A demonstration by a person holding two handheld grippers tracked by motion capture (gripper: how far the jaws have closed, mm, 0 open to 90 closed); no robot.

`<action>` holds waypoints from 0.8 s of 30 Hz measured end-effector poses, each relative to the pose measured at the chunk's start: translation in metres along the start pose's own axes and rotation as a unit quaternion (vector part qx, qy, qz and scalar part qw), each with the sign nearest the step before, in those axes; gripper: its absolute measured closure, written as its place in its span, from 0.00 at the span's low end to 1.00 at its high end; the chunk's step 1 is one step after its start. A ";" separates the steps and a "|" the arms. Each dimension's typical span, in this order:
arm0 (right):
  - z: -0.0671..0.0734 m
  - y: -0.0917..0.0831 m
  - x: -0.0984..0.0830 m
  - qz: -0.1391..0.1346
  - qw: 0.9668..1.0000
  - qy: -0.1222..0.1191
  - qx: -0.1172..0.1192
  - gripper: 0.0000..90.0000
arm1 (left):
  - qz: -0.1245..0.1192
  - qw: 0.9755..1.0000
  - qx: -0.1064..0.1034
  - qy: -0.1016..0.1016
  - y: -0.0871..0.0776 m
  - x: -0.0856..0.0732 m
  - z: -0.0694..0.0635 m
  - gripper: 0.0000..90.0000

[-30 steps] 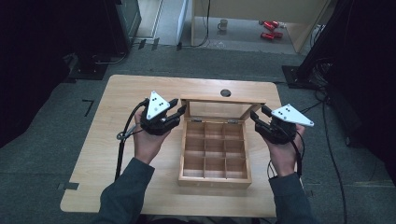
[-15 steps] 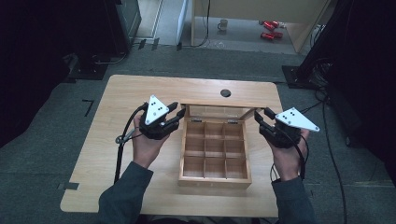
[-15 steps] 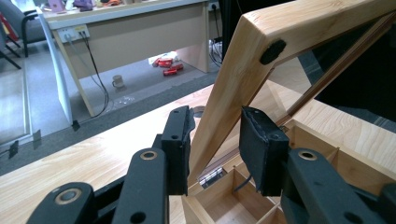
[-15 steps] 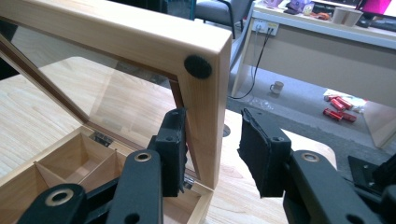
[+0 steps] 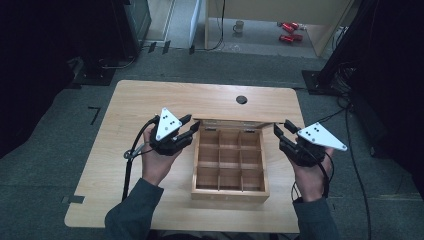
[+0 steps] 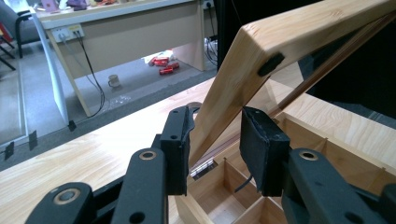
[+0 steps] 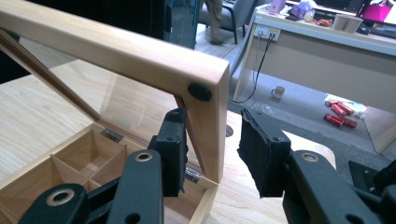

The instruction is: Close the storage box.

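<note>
- At the back of the light wooden table (image 5: 150,100), the pale wooden box with nine open compartments (image 5: 230,192) sits between the hands. Its glass-paned wooden lid (image 5: 231,123) is raised steeply on small metal hinges (image 6: 204,166).
- Left gripper (image 5: 192,127): its jaws are drawn in on the lid's side rail (image 6: 280,42), pinching it low, near the hinge line.
- Right gripper (image 5: 276,131): it is closed round the opposite rail (image 7: 140,56). The inner pad lies on the wood, but the outer pad seems barely to touch.
- To do this step well, I would swing both hands together along the hinge arc, so the frame does not twist.
- Seat the right grip squarely first, and keep the pads on wood, off the glass.
- Move slowly; the box looks light and could slide.
</note>
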State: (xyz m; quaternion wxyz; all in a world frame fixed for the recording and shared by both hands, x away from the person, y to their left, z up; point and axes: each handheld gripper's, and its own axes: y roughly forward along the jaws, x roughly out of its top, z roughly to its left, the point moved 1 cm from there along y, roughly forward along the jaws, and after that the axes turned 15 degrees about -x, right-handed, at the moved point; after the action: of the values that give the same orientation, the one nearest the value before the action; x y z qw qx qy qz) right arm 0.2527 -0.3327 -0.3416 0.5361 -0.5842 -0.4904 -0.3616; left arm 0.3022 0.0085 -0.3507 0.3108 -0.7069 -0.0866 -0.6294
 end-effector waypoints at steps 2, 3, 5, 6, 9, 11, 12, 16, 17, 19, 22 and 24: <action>0.000 -0.003 0.000 -0.005 1.000 0.000 0.002 0.68 | 0.001 1.000 0.000 0.002 -0.001 -0.001 -0.001 0.71; 0.000 -0.005 0.000 -0.005 1.000 0.000 0.003 0.68 | 0.001 1.000 -0.001 0.001 -0.001 -0.002 -0.002 0.71; 0.000 -0.008 0.000 -0.008 1.000 0.001 0.004 0.66 | 0.001 1.000 -0.002 0.001 -0.002 -0.003 -0.003 0.70; 0.000 -0.009 0.000 -0.008 1.000 0.001 0.005 0.66 | 0.000 1.000 -0.002 0.001 -0.002 -0.004 -0.003 0.71; 0.001 -0.013 -0.001 -0.007 1.000 -0.002 0.005 0.66 | 0.001 1.000 0.000 -0.001 -0.005 -0.006 -0.005 0.71; 0.001 -0.014 -0.002 -0.006 1.000 -0.001 0.007 0.66 | 0.001 1.000 0.001 -0.001 -0.007 -0.007 -0.006 0.71; 0.001 -0.015 -0.003 -0.005 1.000 -0.003 0.008 0.66 | 0.002 1.000 0.001 -0.001 -0.009 -0.008 -0.007 0.70; 0.002 -0.018 -0.006 -0.004 1.000 -0.001 0.010 0.66 | 0.000 1.000 -0.001 -0.002 -0.012 -0.010 -0.010 0.70; 0.002 -0.018 -0.006 -0.003 1.000 0.000 0.011 0.66 | -0.001 1.000 -0.003 -0.001 -0.013 -0.010 -0.011 0.70; 0.003 -0.019 -0.007 -0.003 1.000 0.001 0.011 0.66 | -0.002 1.000 -0.006 0.000 -0.015 -0.011 -0.014 0.69; 0.003 -0.020 -0.009 -0.002 1.000 0.001 0.011 0.66 | -0.006 1.000 -0.010 0.001 -0.017 -0.012 -0.018 0.69; 0.003 -0.021 -0.010 -0.002 1.000 0.002 0.011 0.66 | -0.006 1.000 -0.013 0.001 -0.017 -0.012 -0.019 0.68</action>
State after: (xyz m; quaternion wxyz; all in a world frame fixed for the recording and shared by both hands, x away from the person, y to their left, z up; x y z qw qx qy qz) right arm 0.2294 -0.3324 -0.3456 0.5422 -0.5769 -0.4946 -0.3585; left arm 0.2748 0.0149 -0.3562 0.2983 -0.7094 -0.0822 -0.6333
